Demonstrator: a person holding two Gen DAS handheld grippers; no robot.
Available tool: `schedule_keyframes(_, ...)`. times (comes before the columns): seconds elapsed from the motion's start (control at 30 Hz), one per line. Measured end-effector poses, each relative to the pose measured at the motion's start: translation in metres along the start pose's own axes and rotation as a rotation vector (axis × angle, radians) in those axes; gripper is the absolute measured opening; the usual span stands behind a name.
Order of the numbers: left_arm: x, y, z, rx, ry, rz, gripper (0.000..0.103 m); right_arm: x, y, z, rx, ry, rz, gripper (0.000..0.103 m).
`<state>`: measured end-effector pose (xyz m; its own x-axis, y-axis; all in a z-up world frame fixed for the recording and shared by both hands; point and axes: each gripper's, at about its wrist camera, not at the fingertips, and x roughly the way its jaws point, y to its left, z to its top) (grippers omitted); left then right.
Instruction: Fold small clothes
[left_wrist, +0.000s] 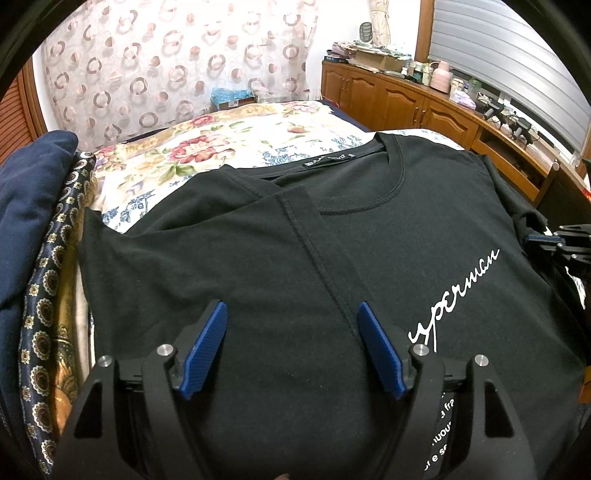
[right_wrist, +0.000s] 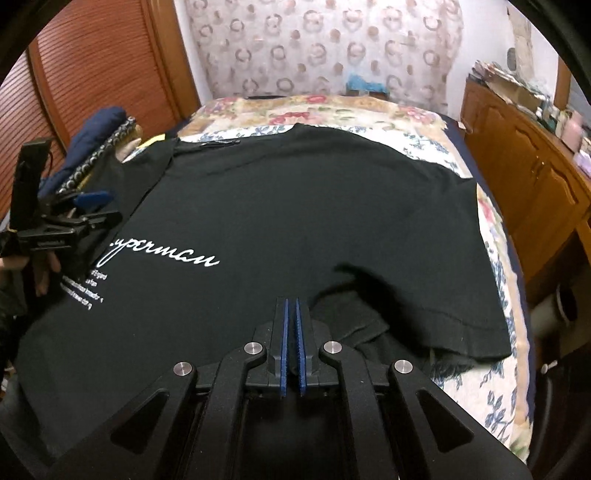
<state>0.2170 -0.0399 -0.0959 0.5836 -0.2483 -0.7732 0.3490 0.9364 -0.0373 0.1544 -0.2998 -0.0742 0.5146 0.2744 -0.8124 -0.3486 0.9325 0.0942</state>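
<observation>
A black T-shirt (left_wrist: 406, 236) with white script lies face up on the bed, its neck at the far side. Its left sleeve and side are folded in over the chest (left_wrist: 229, 251). My left gripper (left_wrist: 291, 306) hovers open over that folded part, with nothing between its blue pads. My right gripper (right_wrist: 291, 300) is shut, pads almost touching, its tips at the rumpled cloth (right_wrist: 362, 317) under the right sleeve (right_wrist: 476, 325). Whether cloth is pinched there I cannot tell. Each view shows the other gripper at the shirt's edge: the right gripper (left_wrist: 546, 240), the left gripper (right_wrist: 92, 201).
A floral bedsheet (left_wrist: 207, 147) covers the bed beyond the shirt. A navy garment (left_wrist: 33, 192) and a patterned dark cloth (left_wrist: 48, 288) are piled at the left. A wooden cabinet (left_wrist: 436, 107) with clutter runs along the right, and a slatted wooden door (right_wrist: 81, 74) stands at the left.
</observation>
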Motion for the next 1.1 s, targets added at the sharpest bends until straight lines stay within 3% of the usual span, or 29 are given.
schedule_keyframes(0.07, 0.0, 0.0, 0.0, 0.0, 0.0, 0.001, 0.074, -0.006, -0.004, 0.0, 0.01, 0.001, -0.015, 0.006)
schedule_keyframes(0.23, 0.0, 0.0, 0.0, 0.001, 0.0, 0.001, 0.075, -0.038, -0.014, 0.005, 0.029, -0.055, -0.058, 0.04)
schedule_keyframes(0.47, 0.0, 0.0, 0.0, 0.0, 0.0, -0.001, 0.075, -0.074, -0.059, 0.01, 0.112, -0.129, -0.167, 0.044)
schedule_keyframes(0.73, -0.003, 0.003, 0.0, -0.001, -0.008, 0.016, 0.075, -0.025, -0.095, -0.008, 0.187, 0.012, -0.218, 0.044)
schedule_keyframes(0.8, -0.008, 0.005, -0.001, -0.013, -0.023, 0.022, 0.075, -0.023, -0.099, -0.01, 0.191, 0.0, -0.229, 0.04)
schedule_keyframes(0.83, -0.011, 0.006, -0.002, -0.019, -0.031, 0.021, 0.075, -0.023, -0.099, -0.009, 0.191, 0.0, -0.221, 0.021)
schedule_keyframes(0.9, -0.018, 0.006, -0.002, -0.026, -0.045, 0.021, 0.075, -0.021, -0.097, -0.006, 0.163, 0.002, -0.185, 0.005)
schedule_keyframes(1.1, -0.044, 0.01, -0.005, -0.051, -0.098, 0.026, 0.074, -0.028, -0.068, 0.024, 0.056, -0.045, -0.083, 0.002)
